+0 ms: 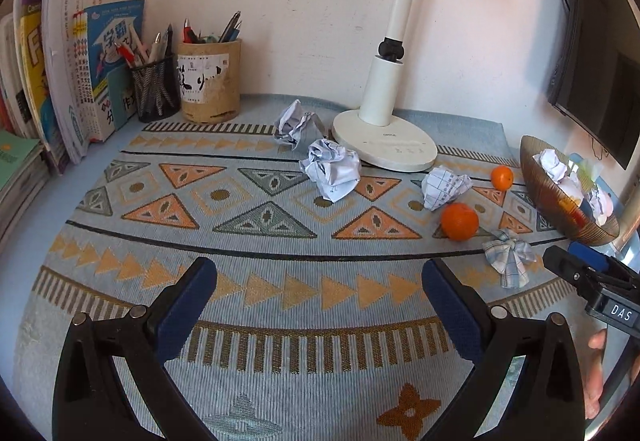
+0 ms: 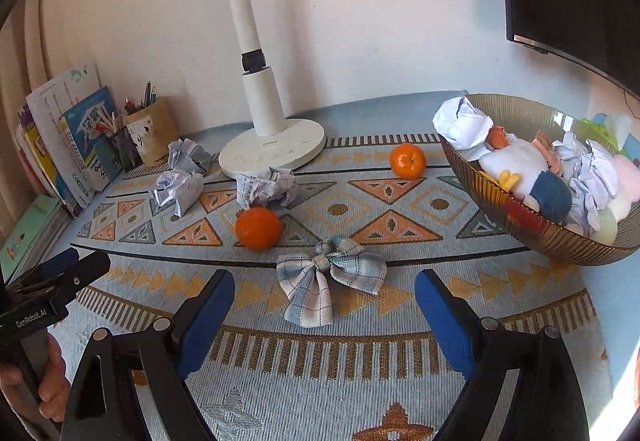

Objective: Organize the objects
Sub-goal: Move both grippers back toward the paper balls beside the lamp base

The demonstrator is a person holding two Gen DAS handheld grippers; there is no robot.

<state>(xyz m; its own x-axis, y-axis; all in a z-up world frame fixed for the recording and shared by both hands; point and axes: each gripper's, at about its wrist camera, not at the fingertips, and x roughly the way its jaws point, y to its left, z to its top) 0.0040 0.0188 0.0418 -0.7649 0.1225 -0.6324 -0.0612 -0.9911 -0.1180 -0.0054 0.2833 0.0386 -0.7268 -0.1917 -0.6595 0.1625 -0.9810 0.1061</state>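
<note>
Both grippers are hovering wide open and empty: the right gripper is lining up on the plaid bow lying on the patterned mat, while the left gripper is waiting over bare weave; the bowl is running off frame, hiding its far contents

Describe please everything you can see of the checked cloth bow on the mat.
The cloth bow looks like soft woven fabric, pale blue and white with thin dark check lines. It has two loops, a knot in the middle and a tail hanging toward the camera. It lies flat on the patterned mat, just in front of the nearer orange, apart from it. The open right gripper is in front of it, not touching.
</note>
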